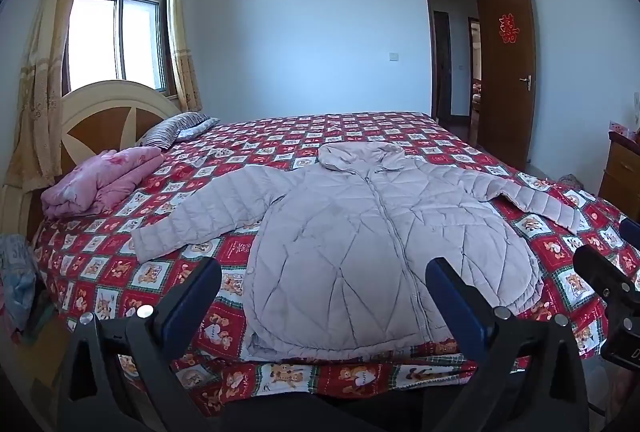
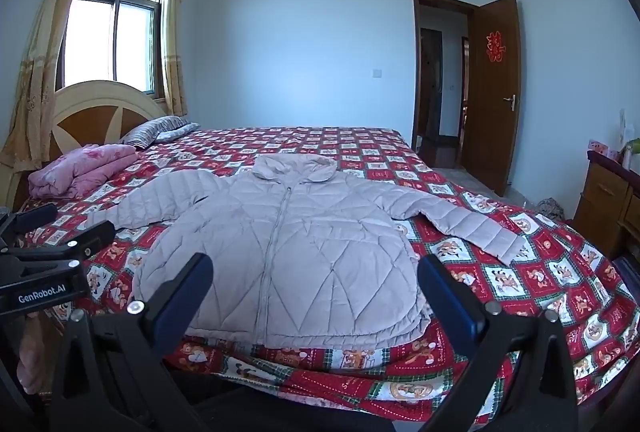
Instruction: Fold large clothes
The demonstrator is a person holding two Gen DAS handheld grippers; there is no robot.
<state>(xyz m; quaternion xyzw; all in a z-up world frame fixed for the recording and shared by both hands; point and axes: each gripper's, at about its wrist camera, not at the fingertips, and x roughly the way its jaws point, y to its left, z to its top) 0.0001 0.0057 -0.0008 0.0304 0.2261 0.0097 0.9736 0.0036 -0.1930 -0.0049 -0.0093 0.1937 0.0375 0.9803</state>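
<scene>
Closest in, at the bottom of each wrist view, the two tools hang above the near edge of the bed: the left gripper (image 1: pixel 324 292) with its blue-padded fingers spread wide apart and nothing between them, and the right gripper (image 2: pixel 314 282) just the same, both clear of the cloth. Beyond them the bed (image 1: pixel 568 244) fills the middle of the frame, covered in a red patchwork spread printed with bears. On it, in the centre and reaching down toward the near edge, lies the pale puffer jacket (image 1: pixel 360 248), front up, zipped, hood at the far end and both sleeves stretched out to left and right. The open brown door (image 1: pixel 506 72), bearing a red paper cutting, stands at the right of the frame. At the upper left the window (image 1: pixel 116 36) glows between yellow curtains (image 1: pixel 40 72), with the rounded headboard (image 1: pixel 108 116) below it. A folded pink quilt (image 1: pixel 100 180) sits at the left by the headboard, and a striped pillow (image 1: pixel 172 128) lies just beyond it. A wooden cabinet (image 2: pixel 608 200) shows at the right edge.
</scene>
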